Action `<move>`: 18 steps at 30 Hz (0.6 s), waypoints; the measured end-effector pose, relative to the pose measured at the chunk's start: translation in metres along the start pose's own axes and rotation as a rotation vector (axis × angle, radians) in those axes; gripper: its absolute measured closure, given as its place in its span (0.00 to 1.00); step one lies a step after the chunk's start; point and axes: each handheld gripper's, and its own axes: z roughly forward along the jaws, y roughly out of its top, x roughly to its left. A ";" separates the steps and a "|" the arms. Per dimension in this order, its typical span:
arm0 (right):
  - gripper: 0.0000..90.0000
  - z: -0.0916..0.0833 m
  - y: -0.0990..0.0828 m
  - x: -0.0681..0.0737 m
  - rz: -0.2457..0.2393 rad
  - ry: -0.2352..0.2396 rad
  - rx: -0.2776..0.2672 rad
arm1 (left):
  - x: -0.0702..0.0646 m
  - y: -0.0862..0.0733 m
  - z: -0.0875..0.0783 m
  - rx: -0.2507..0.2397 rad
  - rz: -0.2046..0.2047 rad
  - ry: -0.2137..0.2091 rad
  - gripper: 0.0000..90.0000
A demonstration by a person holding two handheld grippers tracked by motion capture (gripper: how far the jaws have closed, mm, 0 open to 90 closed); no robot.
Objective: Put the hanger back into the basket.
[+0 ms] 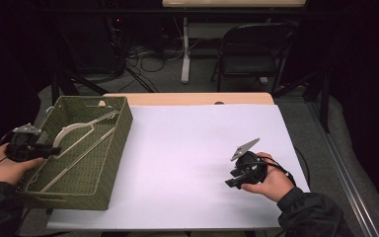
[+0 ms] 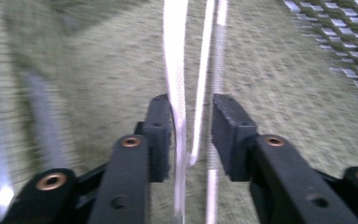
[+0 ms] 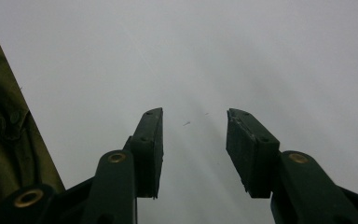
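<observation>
A green woven basket [image 1: 121, 129] stands on the left of the white table sheet [image 1: 187, 143]. White clothes hangers [image 1: 85, 124] lie inside it. My left gripper [image 1: 54, 150] reaches over the basket's left wall. In the left gripper view a white hanger [image 2: 175, 70] runs between the jaws of this gripper [image 2: 191, 126]. It lies close to the left pad and a gap shows at the right pad, so the jaws stand open around it. My right gripper [image 1: 232, 180] rests low at the table's right front, held in a hand. It [image 3: 193, 135] is open over the bare sheet, with nothing between its pads.
The basket's floor [image 2: 279, 84] is woven green. An olive-green surface [image 3: 4, 126] fills the left edge of the right gripper view. Beyond the table's wooden far edge [image 1: 187, 98] stand a dark folding chair [image 1: 256, 49] and a white table leg [image 1: 185, 49], with cables on the floor.
</observation>
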 end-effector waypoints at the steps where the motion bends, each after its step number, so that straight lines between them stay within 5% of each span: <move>1: 0.62 0.000 0.000 0.000 0.000 0.000 0.000 | 0.000 0.000 0.000 0.000 0.000 0.000 0.72; 3: 0.62 -0.002 0.001 0.000 -0.007 0.009 0.036 | 0.002 -0.001 -0.005 -0.028 -0.011 0.014 0.71; 4: 0.62 0.000 0.000 0.001 0.001 0.000 -0.004 | 0.003 -0.002 -0.008 -0.048 -0.022 0.012 0.68; 6: 0.62 0.000 0.001 0.001 0.003 0.001 0.009 | 0.003 -0.002 -0.014 -0.072 -0.021 0.023 0.63; 18: 0.61 -0.002 0.002 0.001 -0.002 0.000 0.028 | -0.001 0.003 -0.034 -0.103 -0.038 0.032 0.52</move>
